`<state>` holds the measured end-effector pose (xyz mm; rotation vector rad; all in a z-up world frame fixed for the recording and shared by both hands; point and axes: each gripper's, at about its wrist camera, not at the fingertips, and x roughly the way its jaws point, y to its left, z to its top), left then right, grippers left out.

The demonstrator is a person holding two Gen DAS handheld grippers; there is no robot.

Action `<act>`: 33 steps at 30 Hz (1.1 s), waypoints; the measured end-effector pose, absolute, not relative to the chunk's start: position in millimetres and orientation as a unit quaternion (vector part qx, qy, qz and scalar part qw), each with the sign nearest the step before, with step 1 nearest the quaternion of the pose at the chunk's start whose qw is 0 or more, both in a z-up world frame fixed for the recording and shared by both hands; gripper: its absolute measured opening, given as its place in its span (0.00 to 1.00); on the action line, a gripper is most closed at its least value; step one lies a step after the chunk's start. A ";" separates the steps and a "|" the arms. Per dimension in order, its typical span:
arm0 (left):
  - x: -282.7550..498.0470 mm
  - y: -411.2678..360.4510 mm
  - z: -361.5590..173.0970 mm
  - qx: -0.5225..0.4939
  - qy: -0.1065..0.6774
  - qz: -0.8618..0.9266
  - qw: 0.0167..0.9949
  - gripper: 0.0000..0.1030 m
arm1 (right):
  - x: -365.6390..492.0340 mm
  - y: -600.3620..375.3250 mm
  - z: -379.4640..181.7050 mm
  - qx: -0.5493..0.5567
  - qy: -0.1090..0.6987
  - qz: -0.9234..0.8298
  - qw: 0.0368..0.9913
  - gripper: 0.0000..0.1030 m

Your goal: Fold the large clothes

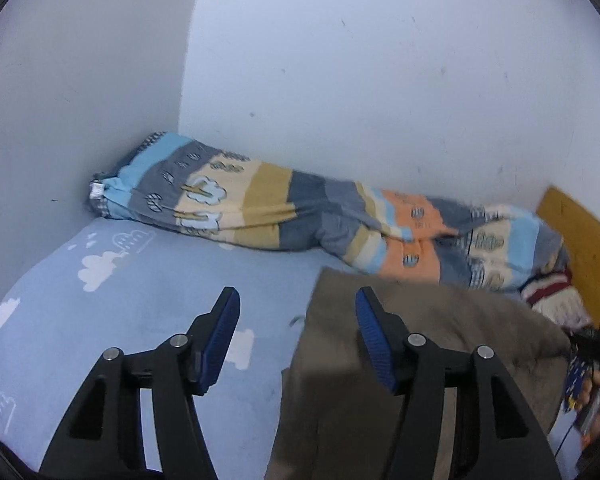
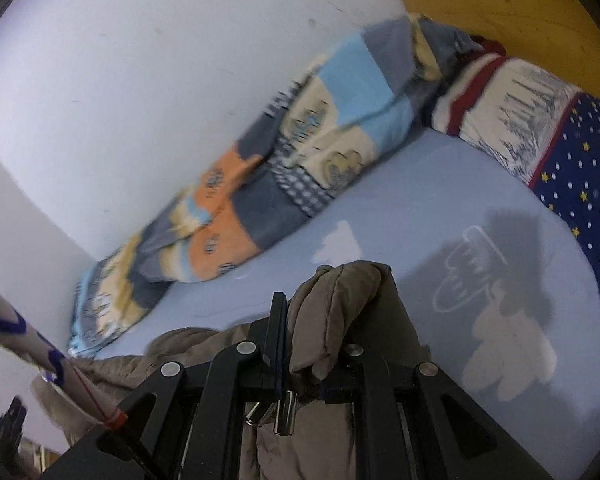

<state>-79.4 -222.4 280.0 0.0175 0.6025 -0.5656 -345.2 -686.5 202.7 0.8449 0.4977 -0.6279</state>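
Note:
A large brown-grey padded garment point(image 1: 440, 344) lies on the light blue cloud-print bed sheet point(image 1: 112, 288). In the left wrist view my left gripper point(image 1: 298, 320) is open and empty above the garment's left edge, its right finger over the fabric. In the right wrist view my right gripper point(image 2: 320, 344) is shut on a bunched fold of the garment point(image 2: 340, 304), held up above the sheet point(image 2: 440, 200); the right finger is mostly hidden by fabric. A metal zip pull hangs below the jaws.
A rolled striped quilt point(image 1: 300, 212) lies along the white wall, also in the right wrist view point(image 2: 260, 184). A pillow with red stripes and navy stars point(image 2: 540, 132) lies by the wooden headboard point(image 2: 520, 12). A person's sleeve point(image 2: 28, 336) shows at the left.

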 end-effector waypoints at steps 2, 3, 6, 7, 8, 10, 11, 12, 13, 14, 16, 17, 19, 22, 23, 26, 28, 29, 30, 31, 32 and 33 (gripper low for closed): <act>-80.8 -241.4 262.5 0.027 0.304 -0.291 0.906 0.58 | -337.8 -701.3 179.9 0.431 0.243 -0.289 0.820 0.19; -83.4 -253.7 251.1 0.039 0.313 -0.301 0.900 0.58 | -338.1 -707.2 170.3 0.454 0.239 -0.281 0.811 0.20; -93.6 -285.8 217.5 0.073 0.332 -0.324 0.883 0.58 | -346.3 -711.6 164.3 0.484 0.218 -0.250 0.810 0.35; -97.5 -296.8 206.0 0.084 0.337 -0.328 0.878 0.58 | -349.9 -709.4 168.1 0.482 0.213 -0.246 0.813 0.41; -100.8 -305.0 197.6 0.091 0.341 -0.332 0.874 0.58 | -354.1 -707.1 171.9 0.479 0.209 -0.243 0.817 0.46; -105.3 -323.2 179.2 0.102 0.357 -0.343 0.863 0.58 | -363.4 -698.0 183.0 0.459 0.201 -0.237 0.832 0.53; -107.9 -329.7 172.8 0.106 0.361 -0.346 0.860 0.58 | -367.5 -691.7 189.5 0.443 0.199 -0.236 0.842 0.54; -110.1 -337.7 165.9 0.112 0.364 -0.351 0.856 0.58 | -368.8 -685.6 194.2 0.427 0.203 -0.232 0.850 0.54; -111.4 -343.9 160.9 0.118 0.366 -0.351 0.853 0.58 | -366.7 -679.6 195.4 0.413 0.216 -0.229 0.855 0.55; -112.2 -350.9 154.6 0.126 0.369 -0.348 0.853 0.58 | -362.2 -673.8 193.6 0.399 0.234 -0.226 0.857 0.55; -109.2 -361.7 143.0 0.131 0.380 -0.346 0.848 0.58 | -349.2 -658.2 182.8 0.364 0.278 -0.218 0.862 0.55; -107.1 -365.8 137.6 0.134 0.387 -0.343 0.845 0.58 | -340.8 -649.5 173.8 0.341 0.301 -0.219 0.863 0.55; -100.2 -373.7 123.6 0.147 0.405 -0.328 0.841 0.61 | -326.4 -640.6 155.1 0.309 0.345 -0.229 0.856 0.55; -85.8 -381.6 102.1 0.146 0.441 -0.320 0.826 0.69 | -306.9 -640.8 123.5 0.281 0.393 -0.250 0.839 0.55; -81.0 -382.6 97.7 0.141 0.450 -0.319 0.822 0.70 | -299.3 -645.6 108.5 0.294 0.413 -0.239 0.828 0.55; -69.8 -386.3 89.6 0.131 0.470 -0.308 0.817 0.71 | -289.3 -660.6 84.8 0.325 0.428 -0.228 0.812 0.55; -75.3 -383.7 95.1 0.133 0.468 -0.296 0.822 0.71 | -288.7 -663.4 85.2 0.338 0.429 -0.236 0.804 0.55; -80.8 -379.7 100.3 0.131 0.461 -0.295 0.827 0.70 | -288.7 -660.0 89.4 0.330 0.435 -0.243 0.802 0.55; -88.5 -373.3 106.7 0.126 0.452 -0.301 0.831 0.70 | -290.5 -651.5 98.8 0.309 0.442 -0.256 0.803 0.55; -98.2 -366.3 114.1 0.124 0.439 -0.308 0.835 0.70 | -294.1 -641.5 109.8 0.289 0.439 -0.264 0.809 0.58; -110.6 -357.9 123.1 0.128 0.421 -0.312 0.842 0.70 | -298.6 -629.7 121.3 0.270 0.433 -0.267 0.817 0.58; -121.7 -349.2 131.0 0.130 0.405 -0.315 0.848 0.70 | -304.2 -615.1 134.3 0.252 0.425 -0.267 0.827 0.58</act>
